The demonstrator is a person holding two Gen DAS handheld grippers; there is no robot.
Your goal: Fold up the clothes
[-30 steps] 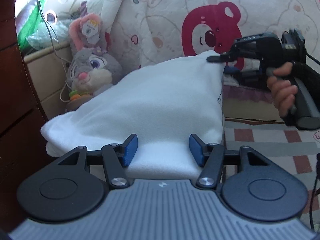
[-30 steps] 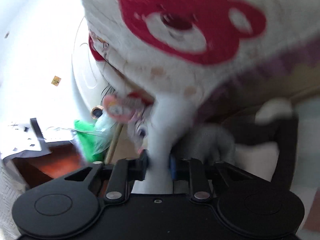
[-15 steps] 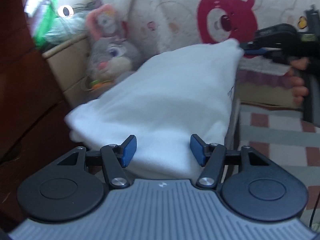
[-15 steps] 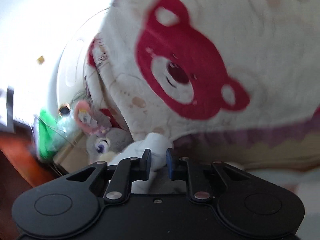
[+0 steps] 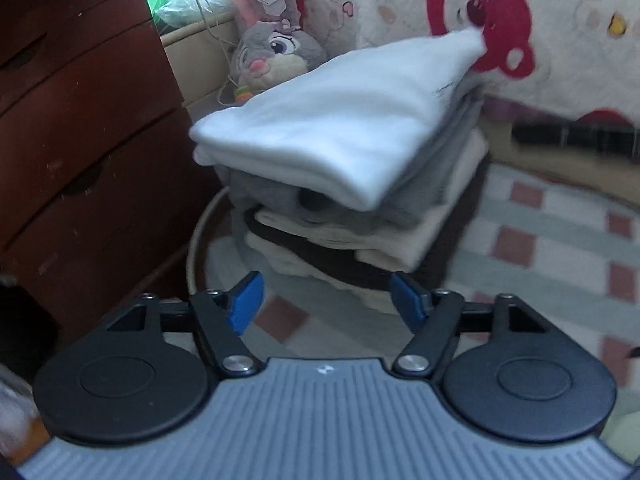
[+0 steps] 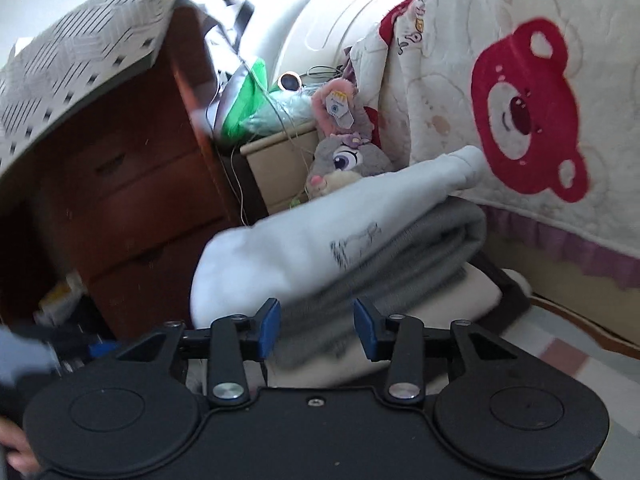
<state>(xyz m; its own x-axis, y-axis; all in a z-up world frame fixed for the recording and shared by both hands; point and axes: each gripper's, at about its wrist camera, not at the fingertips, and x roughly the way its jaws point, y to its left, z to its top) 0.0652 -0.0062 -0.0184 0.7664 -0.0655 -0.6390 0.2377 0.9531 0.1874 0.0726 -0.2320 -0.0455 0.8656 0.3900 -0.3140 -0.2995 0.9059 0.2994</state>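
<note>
1. A folded white fleece garment (image 5: 328, 128) lay on top of a stack of folded clothes (image 5: 360, 236) — grey, cream and dark layers under it — which stood on a checked pink-and-white cover (image 5: 560, 240).
2. The garment's far corner stuck up in a point toward a cream quilt printed with red bear faces (image 5: 560, 20), which hung just behind the stack.
3. The left gripper (image 5: 326, 300) hung in front of the stack, its blue-padded jaws spreading wide with nothing between them; it touched no cloth.
4. The right gripper (image 6: 316, 328) sat close against the stack's side, jaws also opening — the pads stood apart, and whether cloth lay between them I could not tell.
5. A grey plush rabbit with pink ears (image 6: 348, 156) sat behind the stack, left of the quilt.
6. A dark red-brown wooden drawer chest (image 5: 80, 140) stood to the left of the stack.
</note>
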